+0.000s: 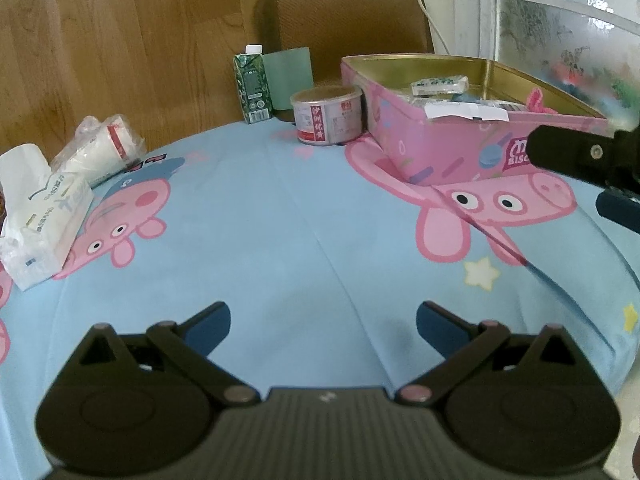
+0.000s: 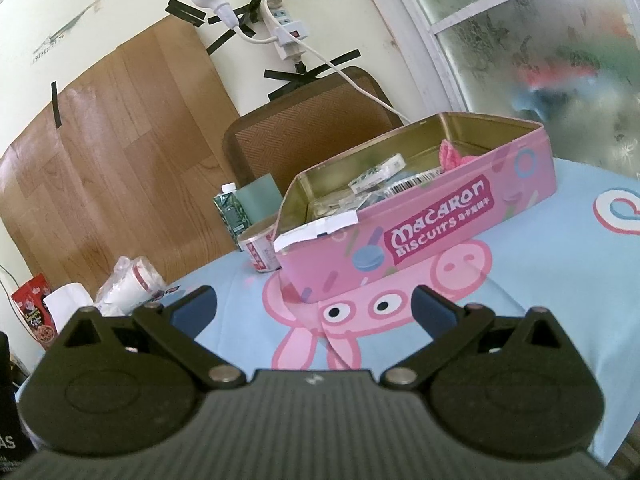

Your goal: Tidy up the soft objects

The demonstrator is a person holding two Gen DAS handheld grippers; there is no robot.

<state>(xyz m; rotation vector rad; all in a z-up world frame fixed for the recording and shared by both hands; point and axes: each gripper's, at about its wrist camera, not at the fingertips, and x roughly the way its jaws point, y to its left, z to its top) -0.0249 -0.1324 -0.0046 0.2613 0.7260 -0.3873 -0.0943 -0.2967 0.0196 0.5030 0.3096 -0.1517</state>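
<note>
Item: blue cartoon-pig tablecloth (image 1: pixel 280 208) over the tabletop, carrying all things listed. Pink biscuit tin (image 2: pixel 432 232), lid off, toward the far right edge; holds several small packets, a pink soft item (image 2: pixel 454 156) at its far end, and a white paper strip over its near rim. Tissue pack (image 1: pixel 44 220), soft, in plastic wrap, at the left edge; bagged white roll (image 1: pixel 100 148) just behind it, also at the left edge. Round can (image 1: pixel 327 115) and green carton (image 1: pixel 253 84) at the far edge, beside the tin's left end; not soft goods by appearance. Left gripper (image 1: pixel 323 320): fingers spread, nothing between them, low over the bare middle of the cloth. Right gripper (image 2: pixel 314 308): fingers spread, nothing held, facing the tin's long side. Judged status: the soft things at the left edge are not yet gathered. Handling note, next step: the left gripper suits the tissue pack, being nearer; close across its narrow width, squeeze lightly so the wrap does not slip, lift clear of the roll, then lower into the tin's open space without catching the paper strip.
</note>
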